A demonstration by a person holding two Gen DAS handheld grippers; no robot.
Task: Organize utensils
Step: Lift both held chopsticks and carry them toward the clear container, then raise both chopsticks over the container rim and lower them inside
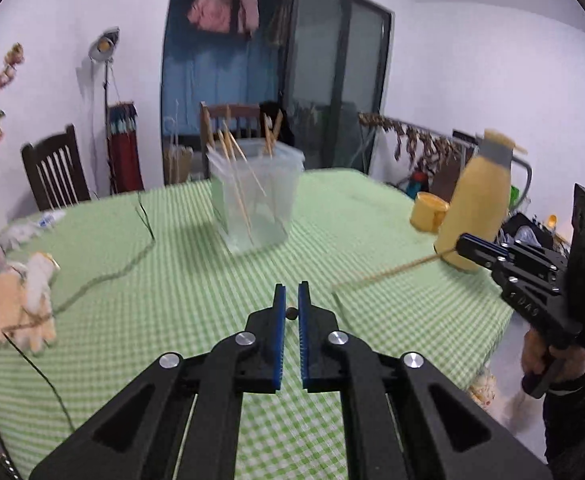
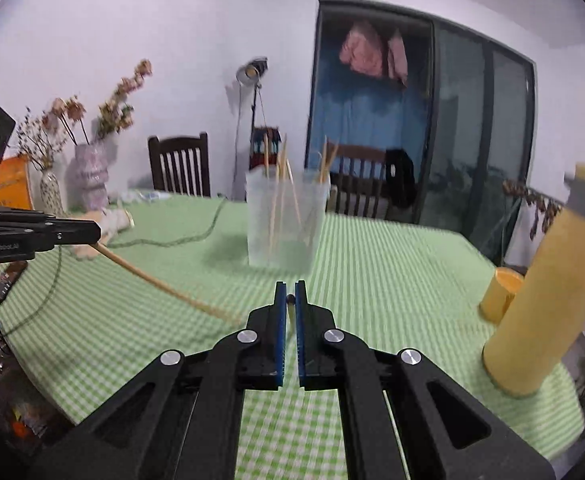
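Note:
A translucent plastic container (image 1: 252,196) (image 2: 286,220) stands mid-table on the green checked cloth (image 1: 196,280) with several wooden chopsticks upright in it. My left gripper (image 1: 291,290) is shut on a chopstick seen end-on, its round tip (image 1: 291,313) between the blue pads. From the right wrist view this gripper (image 2: 99,232) sits at the left, its chopstick (image 2: 164,286) slanting down to the right. My right gripper (image 2: 290,286) is shut on another chopstick (image 2: 291,312). In the left wrist view it (image 1: 458,242) is at the right, its chopstick (image 1: 388,274) pointing left. Both are held above the table.
A tall yellow thermos (image 1: 474,208) (image 2: 548,292) and a yellow cup (image 1: 428,212) (image 2: 498,294) stand near the table's right edge. Gloves (image 1: 20,304) and a dark cable (image 1: 104,276) lie at the left, near vases of dried flowers (image 2: 88,176). Wooden chairs (image 1: 56,172) stand behind the table.

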